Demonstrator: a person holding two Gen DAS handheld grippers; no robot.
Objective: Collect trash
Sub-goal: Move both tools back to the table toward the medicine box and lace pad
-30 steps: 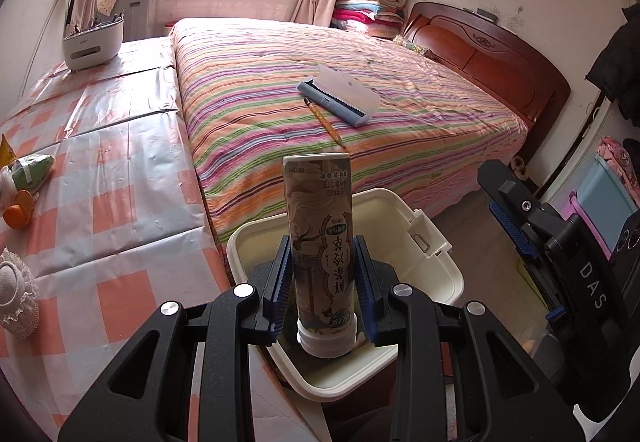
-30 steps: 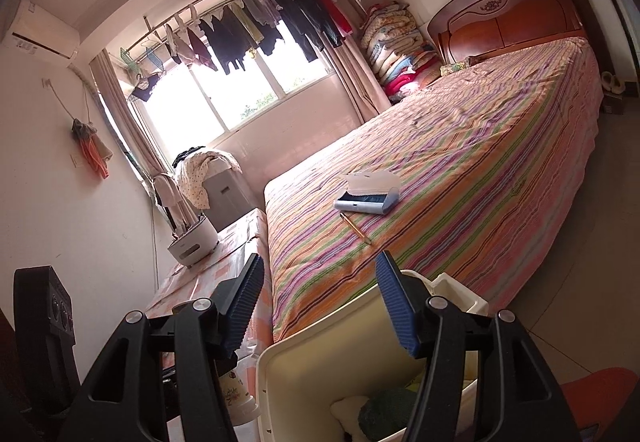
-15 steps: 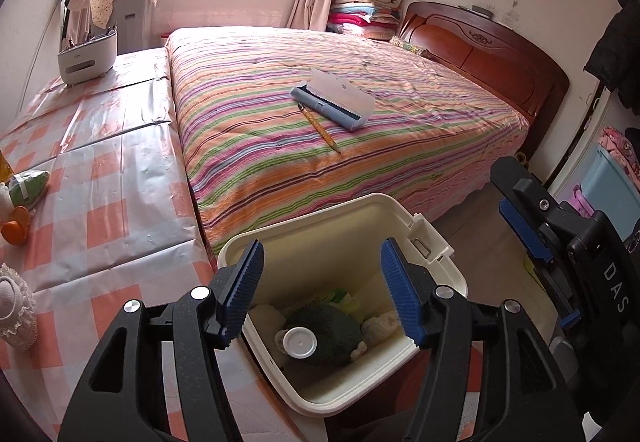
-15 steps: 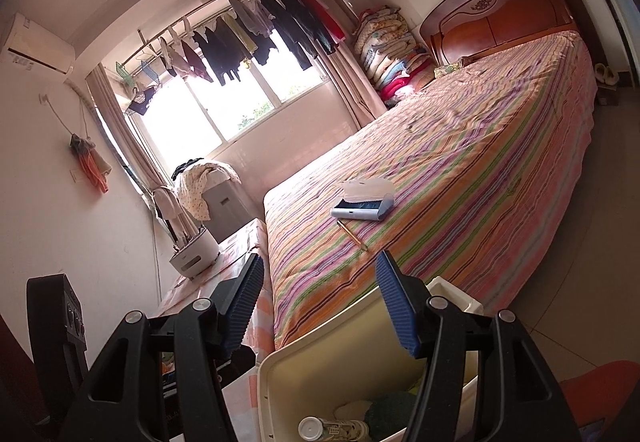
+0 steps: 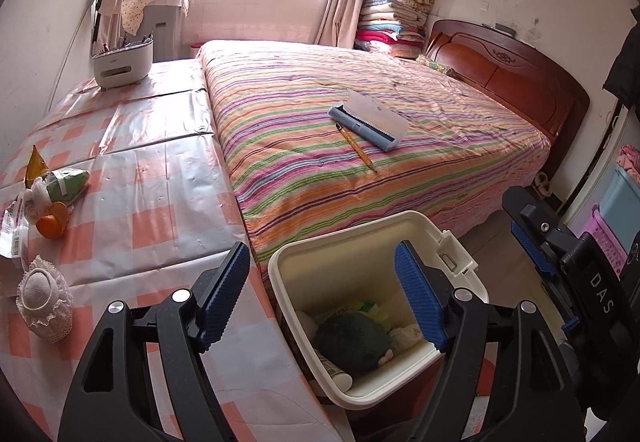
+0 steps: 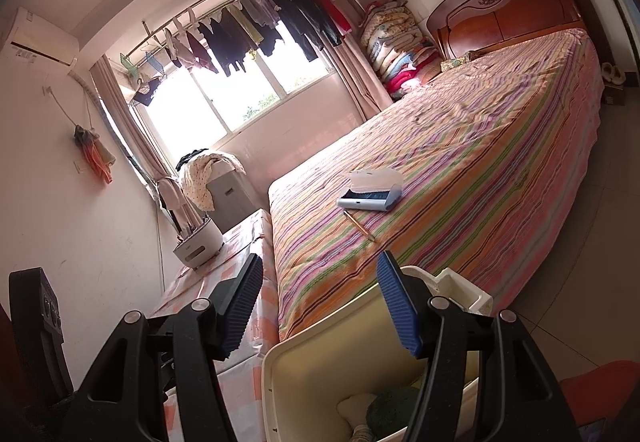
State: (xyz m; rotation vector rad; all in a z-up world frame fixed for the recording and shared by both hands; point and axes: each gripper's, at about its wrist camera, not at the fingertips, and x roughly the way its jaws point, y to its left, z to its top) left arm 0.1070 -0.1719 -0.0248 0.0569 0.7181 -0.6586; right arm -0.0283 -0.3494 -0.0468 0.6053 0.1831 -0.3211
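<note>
Now the left tongs [image 5: 322, 292] hang over the near rim of the cream trash bin [image 5: 448, 246], jaws opening with nothing between the blue pads; the bin's mouth shows below and just right of the gap. Inside lie a tube [image 5: 334, 368] along the near wall with its white cap toward the camera, a dark green lump [image 5: 352, 340] and some pale crumpled paper. The right tongs [image 6: 320, 304] sit on the bin's far side from the tabletop, jaws parted and opening a little with nothing between them.

What remains to collect, by my reading, lies well to the left of the left tongs on the checked tabletop [image 5: 160, 201]: a cluster made of a green wrapper [image 5: 66, 181], an orange peel piece [image 5: 52, 224] and a printed plastic bag [image 5: 14, 230] at the edge. The left tongs are clearly the nearer. A lace-trimmed cushion [image 5: 44, 300] sits between them and the cluster, slightly nearer the camera, so a straight sweep left could brush it. A pencil [image 5: 356, 147] and an open case [image 5: 368, 119] rest on the striped bed [image 5: 440, 101], well apart from both.
</note>
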